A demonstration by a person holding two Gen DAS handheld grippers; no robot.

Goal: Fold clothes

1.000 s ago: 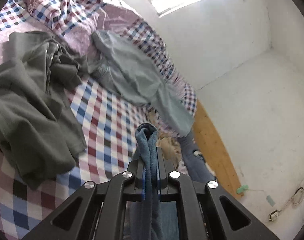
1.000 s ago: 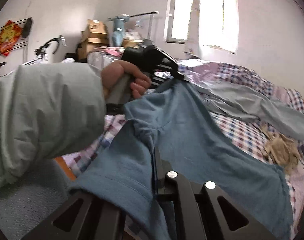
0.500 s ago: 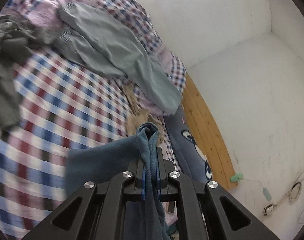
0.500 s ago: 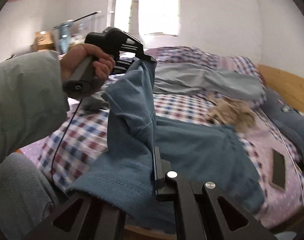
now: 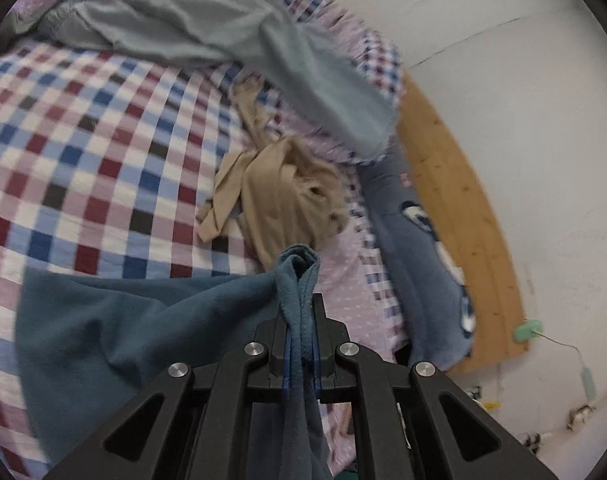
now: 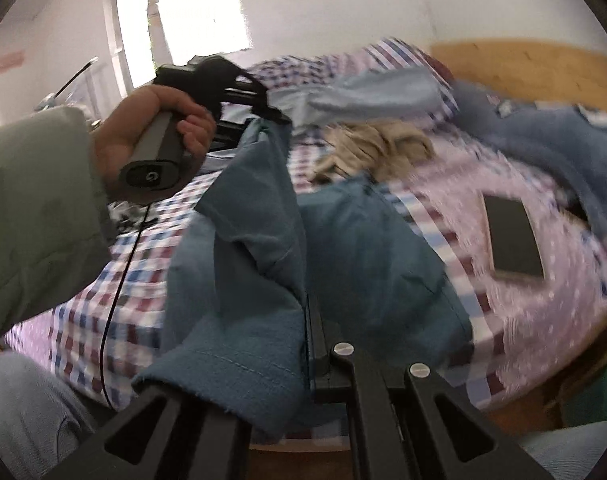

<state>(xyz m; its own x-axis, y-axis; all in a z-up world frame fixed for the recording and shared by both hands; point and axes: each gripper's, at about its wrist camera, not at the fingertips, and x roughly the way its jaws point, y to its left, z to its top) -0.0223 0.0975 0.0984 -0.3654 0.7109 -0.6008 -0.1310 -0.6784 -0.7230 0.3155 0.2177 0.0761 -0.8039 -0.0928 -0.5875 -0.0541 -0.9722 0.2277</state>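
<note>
The checked bedspread (image 5: 103, 152) carries the blue garment (image 6: 367, 256), a teal-blue fleecy piece with a stitched hem, its lower part spread on the bed and its upper edge lifted between the two tools. The left gripper (image 5: 299, 320) is pressed together on a bunched fold of that cloth, which stands up above its tips. The right gripper (image 6: 309, 320) pinches another edge, fabric draping over its left finger. A pale grey-blue garment (image 5: 239, 28) and a crumpled tan garment (image 5: 279, 196) lie beyond.
</note>
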